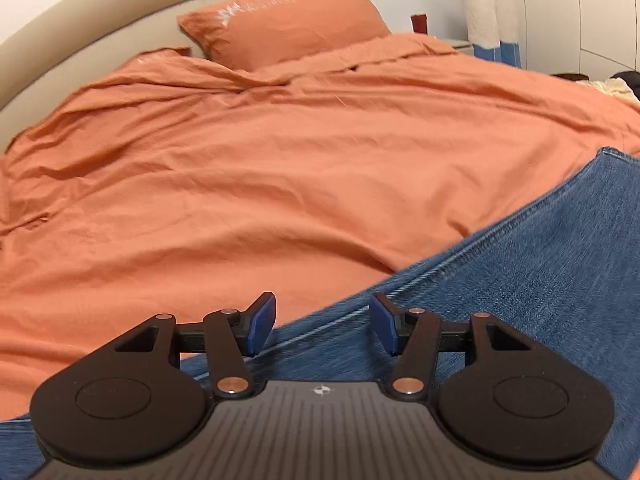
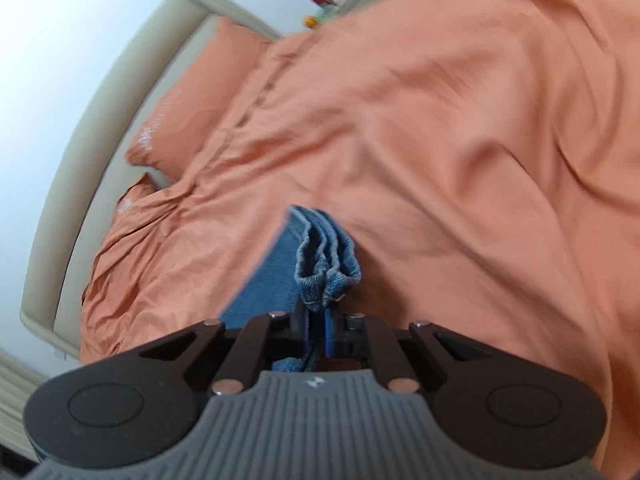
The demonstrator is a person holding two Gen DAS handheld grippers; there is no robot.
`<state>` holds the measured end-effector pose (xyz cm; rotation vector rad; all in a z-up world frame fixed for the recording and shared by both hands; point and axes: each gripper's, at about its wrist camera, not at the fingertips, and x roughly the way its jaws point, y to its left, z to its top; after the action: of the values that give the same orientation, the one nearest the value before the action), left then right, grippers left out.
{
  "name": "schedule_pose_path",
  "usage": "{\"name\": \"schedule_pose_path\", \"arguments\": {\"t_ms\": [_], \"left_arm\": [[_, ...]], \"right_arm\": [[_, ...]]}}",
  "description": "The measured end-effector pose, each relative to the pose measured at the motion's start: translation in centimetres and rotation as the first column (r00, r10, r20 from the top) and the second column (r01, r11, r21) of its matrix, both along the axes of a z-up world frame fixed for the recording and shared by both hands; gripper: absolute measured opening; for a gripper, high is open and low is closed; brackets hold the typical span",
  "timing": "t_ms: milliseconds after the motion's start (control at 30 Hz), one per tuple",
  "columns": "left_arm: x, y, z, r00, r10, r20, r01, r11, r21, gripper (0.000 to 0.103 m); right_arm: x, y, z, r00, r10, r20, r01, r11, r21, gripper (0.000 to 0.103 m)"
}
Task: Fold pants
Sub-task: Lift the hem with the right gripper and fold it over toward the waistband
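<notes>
Obs., both wrist views. The jeans (image 1: 520, 280) lie on the orange duvet (image 1: 240, 160), a flat band whose long axis runs diagonally from beneath the left gripper (image 1: 323, 330) up and away toward the far right, where one hem edge shows against the duvet. Taking the jeans as landmark: the left gripper hangs over their near-left edge, jaws apart, blue pads either side of the seam line, nothing between them and no contact that I can see. The right gripper (image 2: 318, 330) is clamped tight on a bunched hem (image 2: 326, 256) of the jeans (image 2: 264, 276); denim passes between the pads and shows again behind them. From that pinch the layered cuff folds stand forward of the jaws, the rest of the fabric falling off to the left and below. Pillow (image 1: 284, 24) and headboard (image 1: 120, 12) lie well beyond the jeans. Judgement: the right hand already owns one end; the fold turns on carrying that hem along the long axis toward the other end. The left gripper, nearest the seam edge, looks placed to pin or take it. Risk: bunched layers slipping unevenly from the pinch.
</notes>
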<state>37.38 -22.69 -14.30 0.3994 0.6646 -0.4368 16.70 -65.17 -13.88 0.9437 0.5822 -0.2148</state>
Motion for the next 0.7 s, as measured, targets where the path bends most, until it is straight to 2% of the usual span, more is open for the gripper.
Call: {"name": "schedule_pose_path", "arguments": {"t_ms": [133, 233, 400, 500, 567, 700], "left_arm": [[-1.4, 4.3, 3.3, 0.998, 0.045, 0.046, -0.045, 0.999, -0.011, 0.064], [-2.7, 8.2, 5.6, 0.992, 0.101, 0.077, -0.099, 0.995, -0.028, 0.064], [-6.2, 15.6, 7.9, 0.977, 0.201, 0.074, -0.193, 0.975, -0.109, 0.064], [-8.3, 19.5, 8.2, 0.965, 0.262, 0.025, -0.252, 0.947, -0.198, 0.064], [-9.6, 21.6, 8.1, 0.955, 0.298, -0.019, -0.291, 0.917, -0.271, 0.064], [-11.1, 24.4, 7.5, 0.936, 0.339, -0.095, -0.35, 0.87, -0.348, 0.064]], "right_arm": [[0.8, 2.7, 5.6, 0.996, 0.069, 0.059, -0.061, 0.989, -0.131, 0.002], [1.7, 5.8, 10.1, 0.986, 0.134, 0.097, -0.108, 0.965, -0.238, 0.002], [3.2, 12.4, 16.1, 0.961, 0.236, 0.147, -0.171, 0.919, -0.355, 0.002], [4.5, 16.6, 18.2, 0.948, 0.279, 0.155, -0.201, 0.899, -0.389, 0.002], [5.5, 19.5, 18.9, 0.941, 0.3, 0.155, -0.22, 0.893, -0.392, 0.002], [7.4, 25.5, 18.5, 0.919, 0.358, 0.165, -0.276, 0.883, -0.38, 0.002]]}}
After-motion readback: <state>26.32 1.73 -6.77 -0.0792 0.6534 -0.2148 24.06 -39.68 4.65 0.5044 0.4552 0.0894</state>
